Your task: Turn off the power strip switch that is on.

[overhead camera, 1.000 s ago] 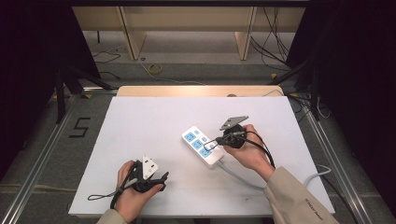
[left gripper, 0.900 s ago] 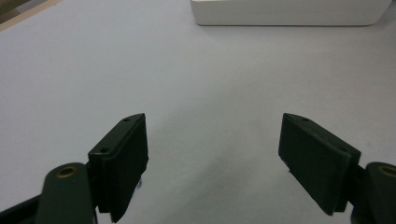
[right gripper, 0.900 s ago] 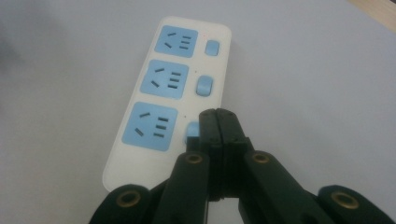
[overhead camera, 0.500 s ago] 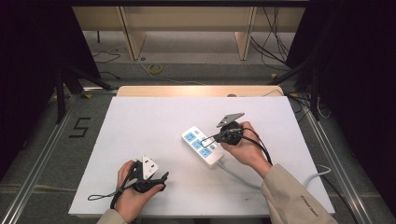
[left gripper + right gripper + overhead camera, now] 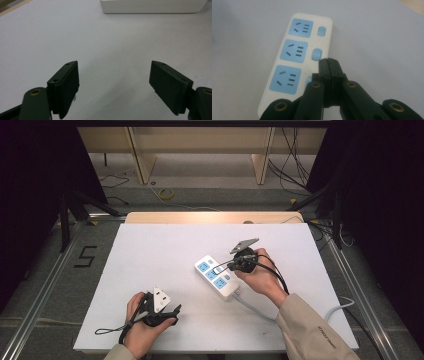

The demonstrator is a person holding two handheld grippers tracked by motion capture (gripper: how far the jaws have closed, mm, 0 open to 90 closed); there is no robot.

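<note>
We press a switch on the white plastic 3-socket power strip [image 5: 294,60].
Right gripper [image 5: 328,61] clenched empty above the middle blue switch [image 5: 316,54]; next, push down.

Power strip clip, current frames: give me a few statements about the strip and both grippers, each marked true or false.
1. The power strip has three blue sockets. True.
2. The right gripper has its jaws wide apart. False: they are shut together, their tips over the strip's switch side.
3. The left gripper has open jaws with nothing between them. True.
4. The strip lies on a bare wooden table. False: it lies on a white table.
</note>
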